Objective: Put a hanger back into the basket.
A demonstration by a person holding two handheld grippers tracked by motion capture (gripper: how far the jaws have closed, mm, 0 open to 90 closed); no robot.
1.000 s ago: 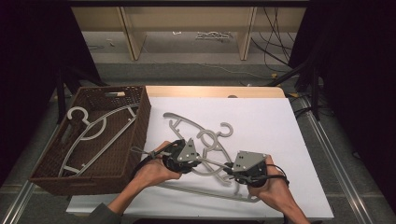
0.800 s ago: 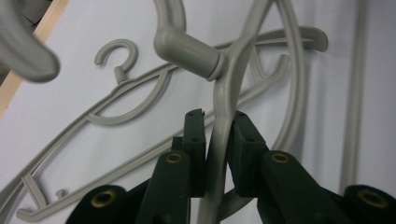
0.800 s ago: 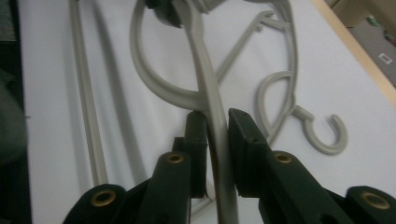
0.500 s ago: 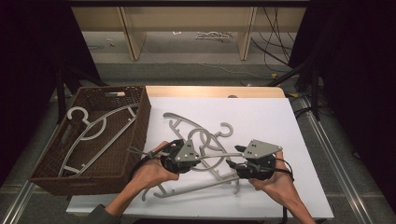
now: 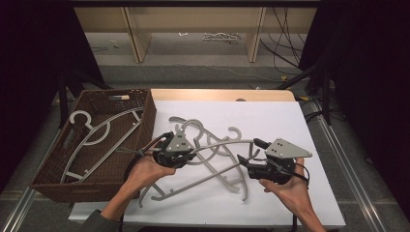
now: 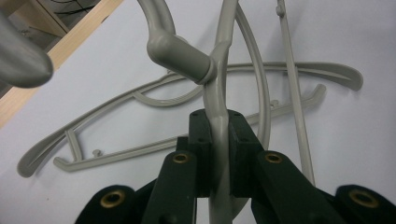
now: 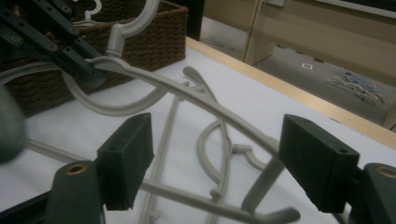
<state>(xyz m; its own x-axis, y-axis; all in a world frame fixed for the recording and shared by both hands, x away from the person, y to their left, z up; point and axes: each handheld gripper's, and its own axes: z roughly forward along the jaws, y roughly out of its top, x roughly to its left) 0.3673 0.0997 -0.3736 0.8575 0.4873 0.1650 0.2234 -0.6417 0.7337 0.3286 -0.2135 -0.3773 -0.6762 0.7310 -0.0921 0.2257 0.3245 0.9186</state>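
Overhead, the left gripper (image 5: 180, 153) clamped a grey hanger (image 5: 220, 145) lifted over the white table (image 5: 300, 125), with more hangers (image 5: 208, 169) beneath and a basket (image 5: 140, 104) at nine o'clock. The right gripper (image 5: 255, 159) sat at the hanger's three o'clock end. Along the left gripper (image 6: 218, 135), the pads (image 6: 201, 140) pinched the hanger (image 6: 215, 93) just below its hook. Along the right gripper (image 7: 219, 158), the jaws had just been opening; the hanger (image 7: 205, 100) ran between them, unpressed.
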